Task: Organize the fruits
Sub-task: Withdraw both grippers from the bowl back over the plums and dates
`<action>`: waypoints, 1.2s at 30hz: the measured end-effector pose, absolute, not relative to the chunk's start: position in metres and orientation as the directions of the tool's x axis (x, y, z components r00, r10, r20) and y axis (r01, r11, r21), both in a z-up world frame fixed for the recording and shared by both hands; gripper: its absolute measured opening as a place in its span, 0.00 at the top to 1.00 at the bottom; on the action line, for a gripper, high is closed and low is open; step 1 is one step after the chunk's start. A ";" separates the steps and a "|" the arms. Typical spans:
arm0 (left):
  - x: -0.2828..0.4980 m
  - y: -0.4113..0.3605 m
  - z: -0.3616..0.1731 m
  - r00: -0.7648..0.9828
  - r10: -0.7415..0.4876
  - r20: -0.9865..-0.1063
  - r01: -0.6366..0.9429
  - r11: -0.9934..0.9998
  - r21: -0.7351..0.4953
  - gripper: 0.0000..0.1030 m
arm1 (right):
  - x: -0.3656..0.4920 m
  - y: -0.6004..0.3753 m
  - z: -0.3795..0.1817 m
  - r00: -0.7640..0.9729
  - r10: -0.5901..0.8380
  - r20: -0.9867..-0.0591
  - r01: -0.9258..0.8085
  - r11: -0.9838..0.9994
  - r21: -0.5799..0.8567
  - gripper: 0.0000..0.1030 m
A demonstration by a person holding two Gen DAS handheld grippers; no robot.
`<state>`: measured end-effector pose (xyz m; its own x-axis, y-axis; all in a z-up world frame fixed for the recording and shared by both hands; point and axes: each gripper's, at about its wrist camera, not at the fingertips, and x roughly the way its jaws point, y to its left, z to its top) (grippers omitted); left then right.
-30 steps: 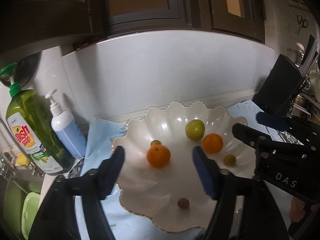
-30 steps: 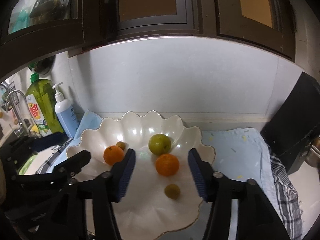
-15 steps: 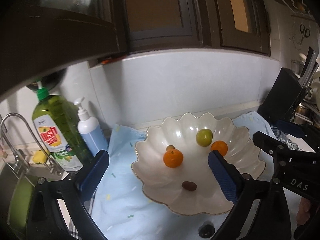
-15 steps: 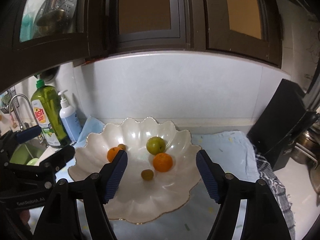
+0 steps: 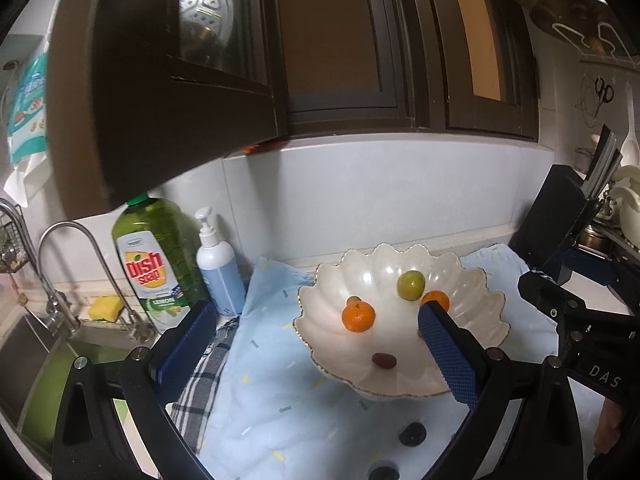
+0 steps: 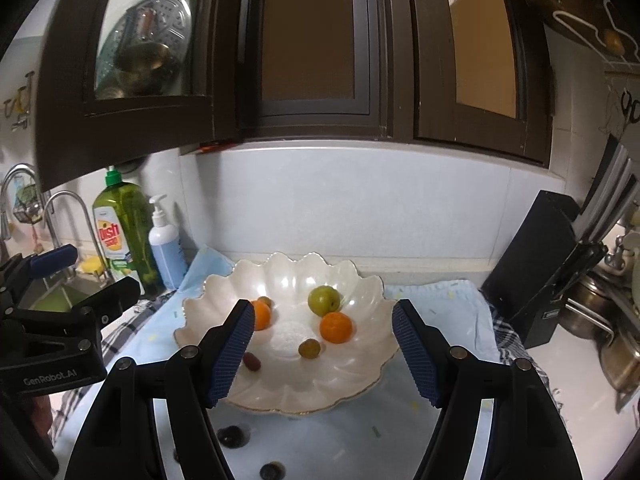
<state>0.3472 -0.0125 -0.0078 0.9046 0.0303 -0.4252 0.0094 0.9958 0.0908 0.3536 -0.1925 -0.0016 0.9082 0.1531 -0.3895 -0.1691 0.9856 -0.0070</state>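
Both claws empty above the fruit bowl

Left wrist view: the left claw (image 5: pixel 316 344) is spread fully wide and nothing is held; the bowl (image 5: pixel 472 276) with an orange (image 5: pixel 358 317) and a green fruit (image 5: pixel 410 285) is seen ahead, partly behind its right finger. Right wrist view: the right claw (image 6: pixel 323 354) is held about half open, also empty, with the bowl (image 6: pixel 360 380) framed between its fingers. Loose dark fruits (image 6: pixel 233 435) lie below the claw; they could be rolled off or squashed if approached carelessly.

Both wrist views look down (slightly) at the shared scalloped bowl (image 5: pixel 472 292), side by side.
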 end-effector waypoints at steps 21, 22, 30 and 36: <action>0.296 -0.006 -0.020 0.888 0.052 -0.458 0.009 0.991 0.130 0.00 | 0.306 -0.185 -0.013 0.887 0.186 -0.423 -0.221 0.975 -0.034 0.30; 0.295 -0.006 -0.022 0.884 0.053 -0.464 0.011 0.991 0.135 0.00 | 0.305 -0.185 -0.015 0.884 0.188 -0.428 -0.225 0.974 -0.036 0.30; 0.290 -0.007 -0.042 0.849 0.032 -0.528 0.044 0.991 0.130 0.01 | 0.302 -0.181 -0.032 0.851 0.207 -0.482 -0.254 0.967 -0.033 0.30; 0.288 -0.012 -0.057 0.824 0.010 -0.566 0.083 0.987 0.139 0.01 | 0.301 -0.180 -0.047 0.813 0.225 -0.536 -0.283 0.959 -0.026 0.30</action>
<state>0.2876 -0.0122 -0.0567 0.8243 0.0100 -0.5660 0.0835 0.9868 0.1391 0.3009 -0.1800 -0.0471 0.8133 0.2254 -0.5364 -0.2827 0.9589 -0.0256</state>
